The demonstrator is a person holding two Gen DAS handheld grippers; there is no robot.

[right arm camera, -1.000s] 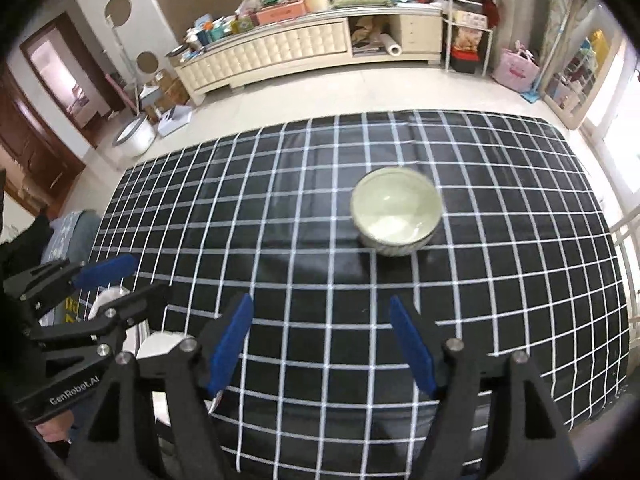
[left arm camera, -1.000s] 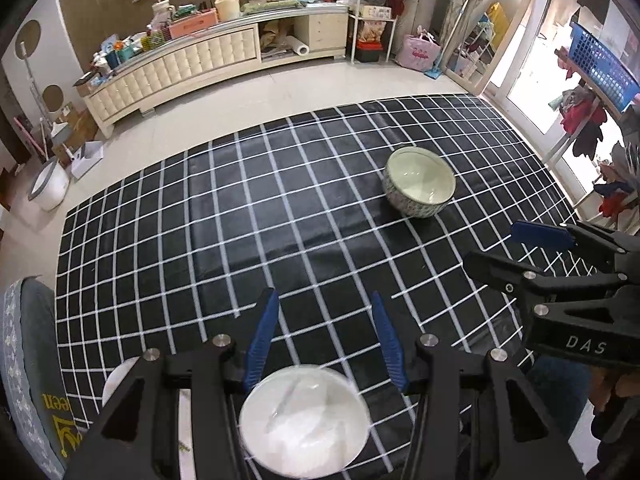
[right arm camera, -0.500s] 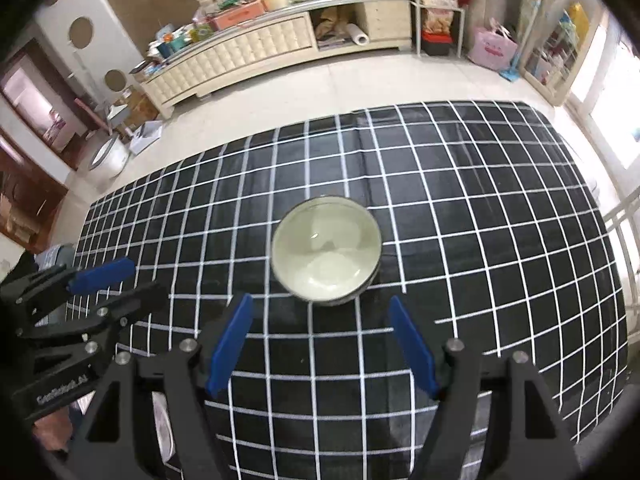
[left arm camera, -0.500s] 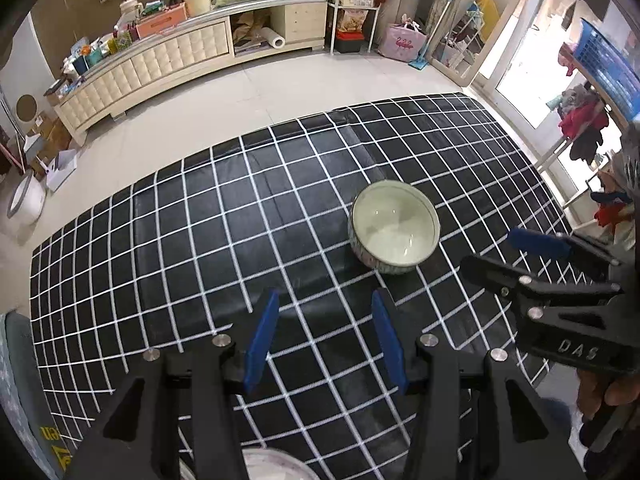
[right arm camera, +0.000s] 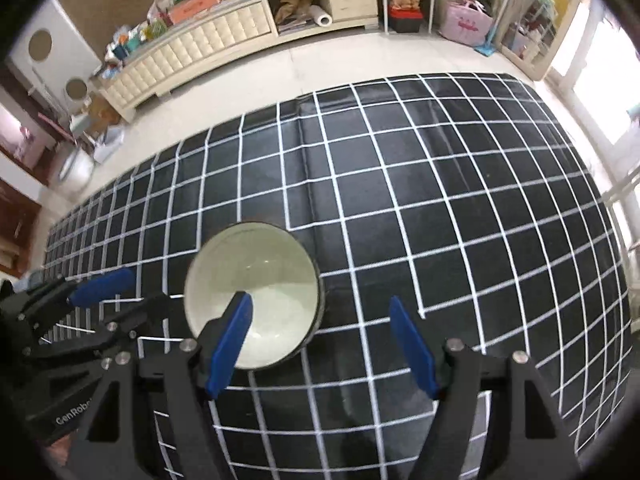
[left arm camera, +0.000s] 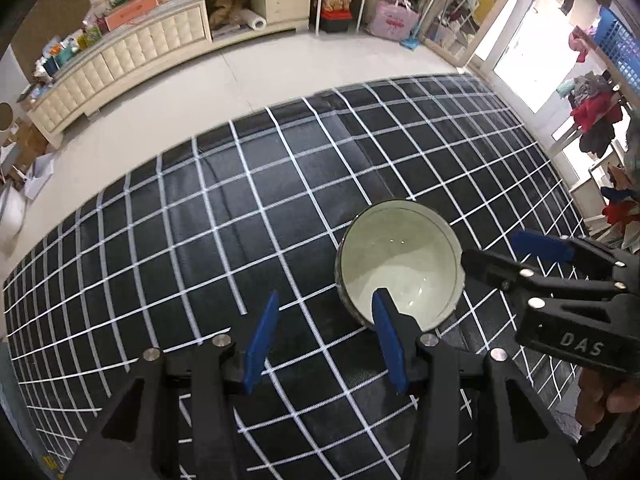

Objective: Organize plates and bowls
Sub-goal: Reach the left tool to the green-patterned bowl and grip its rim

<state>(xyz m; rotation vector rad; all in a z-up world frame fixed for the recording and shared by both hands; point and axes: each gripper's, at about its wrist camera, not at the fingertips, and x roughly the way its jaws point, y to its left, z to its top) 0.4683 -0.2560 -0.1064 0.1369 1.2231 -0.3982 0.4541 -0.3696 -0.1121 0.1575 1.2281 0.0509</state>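
A pale green bowl [left arm camera: 400, 256] [right arm camera: 256, 280] with a dark patterned outside stands upright and empty on the black, white-gridded tablecloth [left arm camera: 200, 240] [right arm camera: 440, 200]. My left gripper [left arm camera: 326, 300] hovers open just left of it. Its right blue pad [left arm camera: 386, 332] overlaps the bowl's near rim in this view, and nothing sits between its fingers. My right gripper [right arm camera: 320, 300] is open and wide. Its left pad [right arm camera: 232, 332] hangs over the bowl's inside, and the bowl's right rim lies between its fingers. Each gripper shows in the other's view, the right gripper [left arm camera: 504, 250] and the left gripper [right arm camera: 128, 296], flanking the bowl.
A cream sideboard [left arm camera: 128, 60] [right arm camera: 208, 44] loaded with clutter runs along the far wall beyond the pale floor. A pink bag [left arm camera: 394, 20] and shelves stand at the back right. Clothes [left arm camera: 596, 116] hang past the table's right edge.
Both grippers have moved across the table toward the bowl and sunk lower, so it looks larger and closer. The white dish under the left gripper has dropped out of view.
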